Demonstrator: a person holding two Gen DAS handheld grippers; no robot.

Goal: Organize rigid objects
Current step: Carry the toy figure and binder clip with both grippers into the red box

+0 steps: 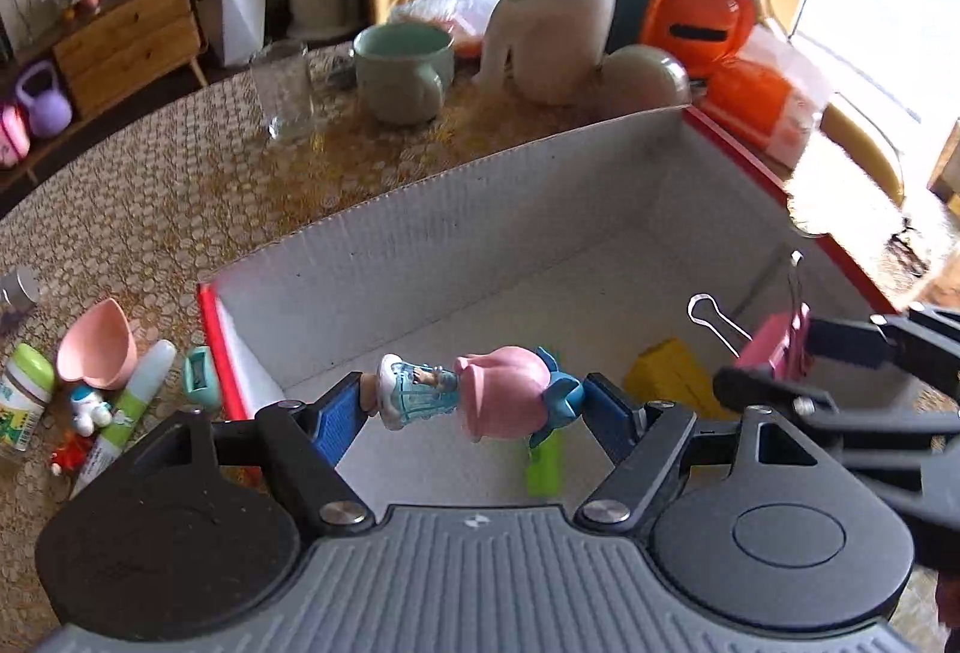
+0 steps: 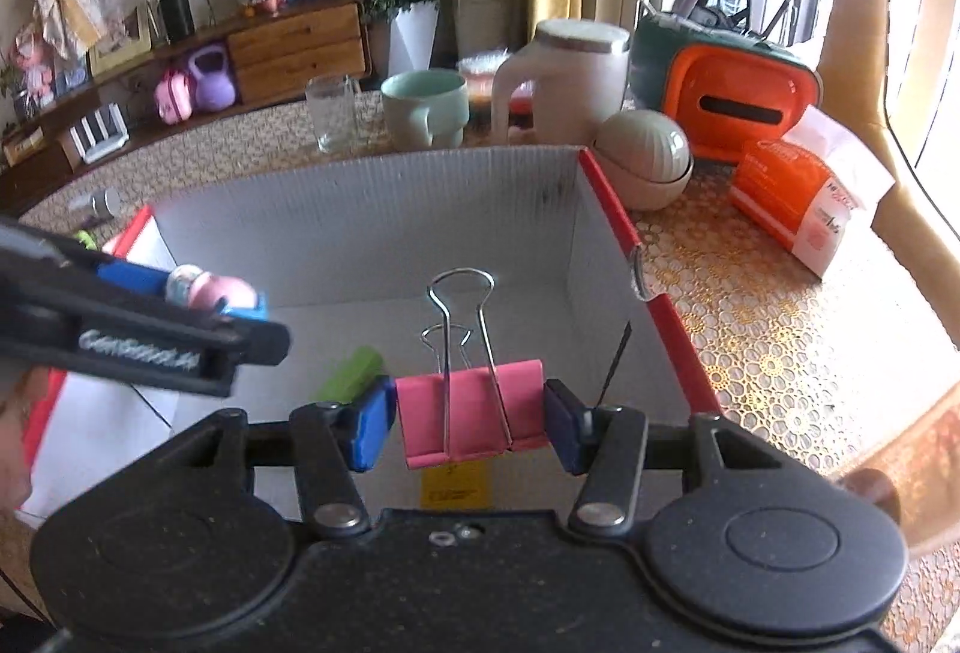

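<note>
Figurine (image 1: 465, 395) and binder clip (image 1: 774, 347) both hang over the open cardboard box (image 1: 480, 233), each carried by its own tool. From the left wrist, the left gripper (image 1: 474, 404) pinches the small doll-like figurine end to end, one blue pad on its feet, the other against the blue part at its head, so it lies sideways above the box floor; that hold probably suits a plain drop. Below it lie a green item (image 1: 543, 464) and a yellow block (image 1: 669, 374), already in the box. More loose things wait on the table (image 1: 180, 185) left of the box: a pink heart-shaped scoop (image 1: 96, 353), a glue stick (image 1: 135, 395), a small bottle (image 1: 24, 389).

From the right wrist, the right gripper (image 2: 471, 422) clamps the pink binder clip (image 2: 474, 416) by its two sides, wire handles standing up and away from the camera, above the box (image 2: 360, 209) near its red-edged right wall. The left gripper (image 2: 180, 317) crosses in from the left with the figurine (image 2: 207, 290). Both loads look ready for release.
</note>
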